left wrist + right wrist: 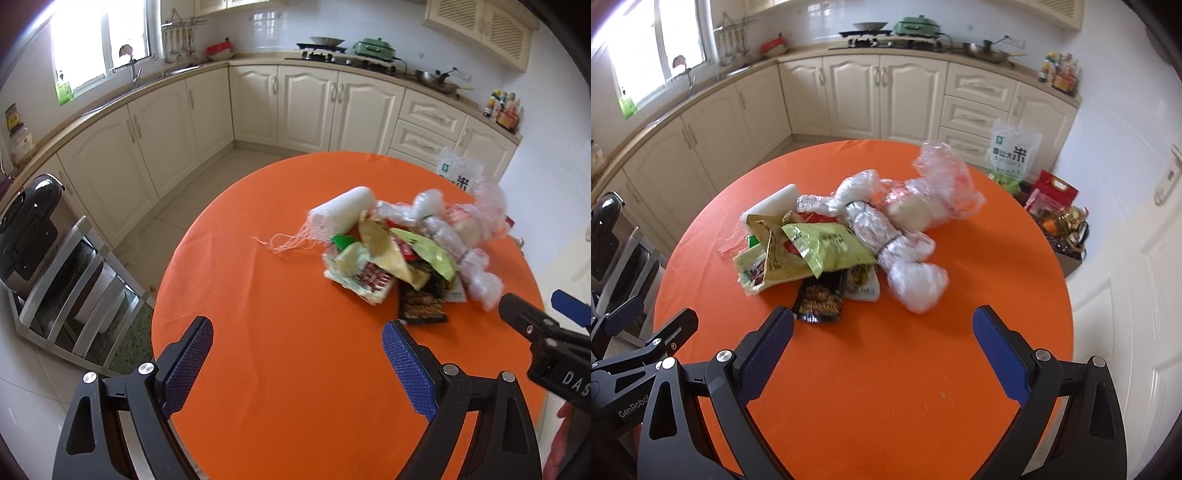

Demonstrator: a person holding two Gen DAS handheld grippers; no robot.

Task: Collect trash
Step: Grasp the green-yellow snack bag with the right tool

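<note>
Left wrist view: your left gripper has jaws spread wide, nothing between the pads, only bare orange table under it.
Right wrist view: your right gripper is likewise spread apart and empty; its left finger tip sits just beside the dark noodle pack, contact unclear.
Trash: one heap past table centre, at about 1 o'clock from the left gripper and 12 o'clock from the right.
Heap contents: white roll at the far-left edge, green snack bag and flat wrappers in the middle, clear plastic bundle on the right side.
Why held so: both tools angle down toward the heap with wide gaps, which reads as a two-sided approach; nothing is collected yet.
Pile logic: items overlap, so a scoop from both flanks looks more sensible than single picks.
Risk: thin film may slip or drag neighbours.
Surface: round table, smooth orange cloth, otherwise bare near you.
Room: kitchen, cream cabinets at 12 o'clock, window at 10 o'clock, rice bag beyond the table at 1 o'clock.
Bin: none visible.
</note>
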